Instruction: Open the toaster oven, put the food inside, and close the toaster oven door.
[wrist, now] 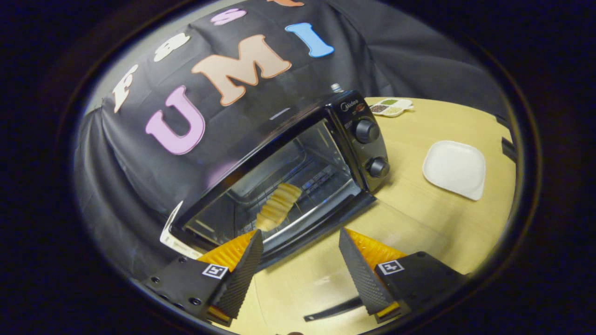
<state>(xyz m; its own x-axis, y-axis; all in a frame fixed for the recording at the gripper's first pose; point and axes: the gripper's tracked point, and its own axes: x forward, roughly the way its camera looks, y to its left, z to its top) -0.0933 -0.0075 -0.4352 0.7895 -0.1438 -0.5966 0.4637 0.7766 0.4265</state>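
The black toaster oven (298,153) stands on the wooden table (419,223) against the booth wall, with two knobs (372,149) on its right panel. Its glass door looks shut, with reflections across the pane. Through the glass, a ridged golden piece of bread (278,204) lies on the wire rack inside. My gripper (300,232) is open just in front of the oven's lower edge, above the table. The fingers are spread wide with nothing between them. The left fingertip overlaps the oven's lower left corner in the view.
An empty white square plate (454,168) lies on the table right of the oven. A small divided dish of grains (391,107) sits behind it near the wall. A white card (171,235) leans at the oven's left side. A dark strip (333,311) lies on the table below the fingers.
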